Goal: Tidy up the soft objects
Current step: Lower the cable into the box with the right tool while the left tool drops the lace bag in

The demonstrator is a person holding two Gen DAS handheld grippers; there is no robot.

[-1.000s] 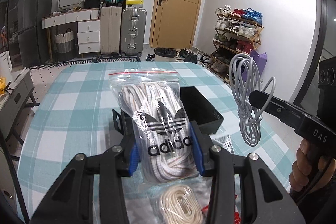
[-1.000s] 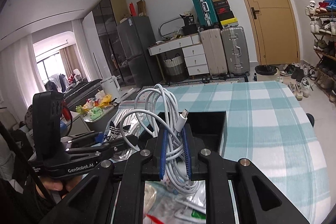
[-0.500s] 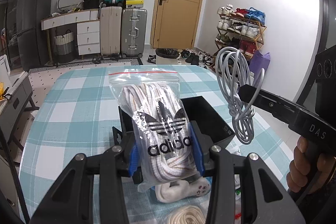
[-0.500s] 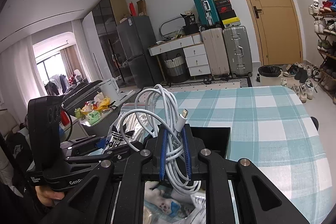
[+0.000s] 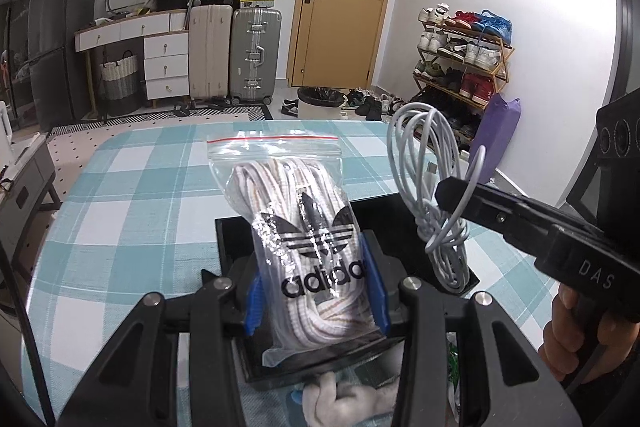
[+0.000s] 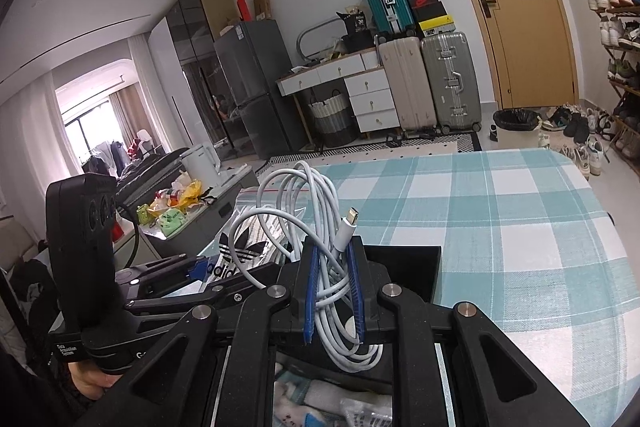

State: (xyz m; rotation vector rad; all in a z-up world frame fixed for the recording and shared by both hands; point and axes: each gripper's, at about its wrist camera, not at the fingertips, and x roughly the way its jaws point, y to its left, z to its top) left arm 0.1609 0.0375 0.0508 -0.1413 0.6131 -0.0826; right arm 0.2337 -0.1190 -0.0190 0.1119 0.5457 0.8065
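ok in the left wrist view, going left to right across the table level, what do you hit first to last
checked tablecloth → zip bag of laces, clamped in the left hand-held gripper → coiled white cable, hanging over the black box → right hand-held gripper pinching it → person's hand

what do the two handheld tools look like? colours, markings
Both are matte black linkage frames with silver pivot bolts and blue pads on the fingers. The left tool handle carries white "Data Acquisition System" lettering and three round lenses; the right tool arm reads "DAS". A black cable trails below it.
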